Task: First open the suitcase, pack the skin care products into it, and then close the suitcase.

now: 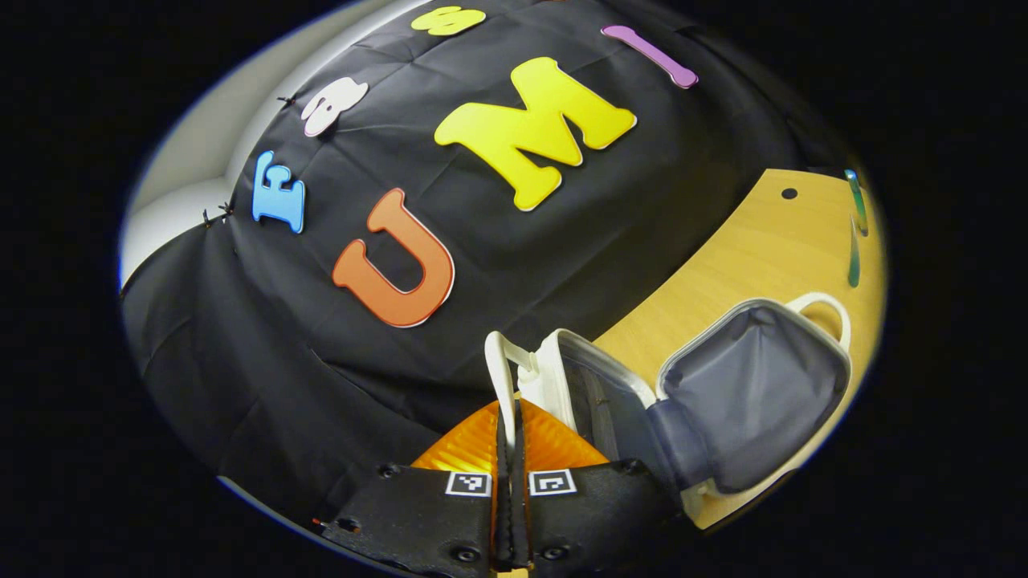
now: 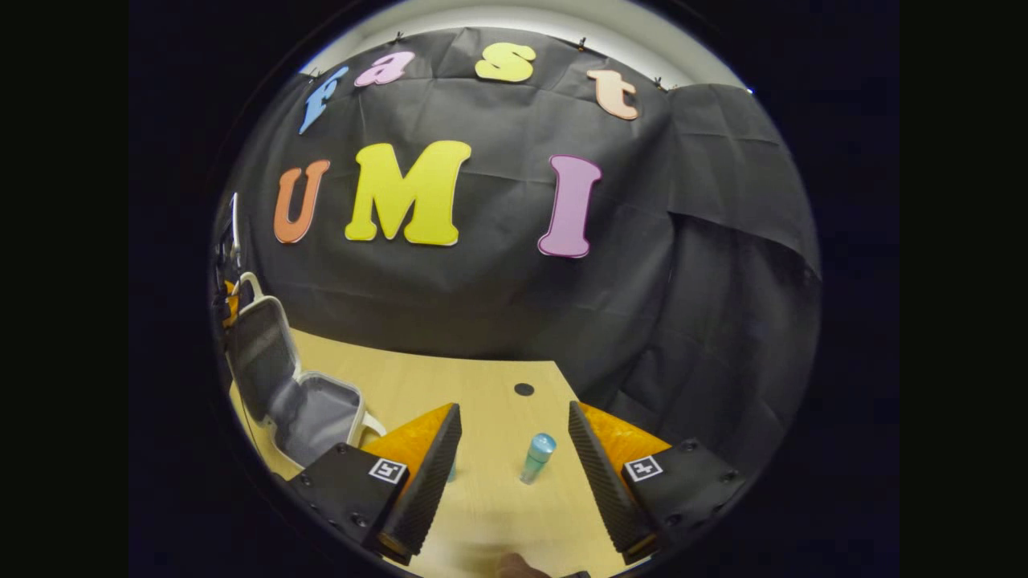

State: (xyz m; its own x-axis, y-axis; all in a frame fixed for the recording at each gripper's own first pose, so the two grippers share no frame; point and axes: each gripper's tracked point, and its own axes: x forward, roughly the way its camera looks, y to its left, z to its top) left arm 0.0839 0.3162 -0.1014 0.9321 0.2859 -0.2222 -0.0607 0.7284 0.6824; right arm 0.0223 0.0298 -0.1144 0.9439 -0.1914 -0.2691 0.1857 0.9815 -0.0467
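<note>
The white suitcase (image 1: 755, 393) lies open on the wooden table, its grey lining showing. My left gripper (image 1: 507, 417) is shut on the white handle (image 1: 499, 361) of the raised half and holds that half upright. In the right gripper view the suitcase (image 2: 309, 409) sits at the far left, one half standing, the other flat. My right gripper (image 2: 514, 409) is open low over the table, and a small teal bottle (image 2: 538, 457) stands between its fingers, touching neither. A second teal bottle (image 2: 452, 472) peeks from behind one finger. Both teal bottles (image 1: 858, 205) appear far off in the left gripper view.
The wooden table (image 2: 498, 514) has a small dark hole (image 2: 524, 389) beyond the bottle. The black cloth wall hangs close behind the table's far and right edges. The flat half of the suitcase has its own white handle (image 2: 373, 425) pointing toward my right gripper.
</note>
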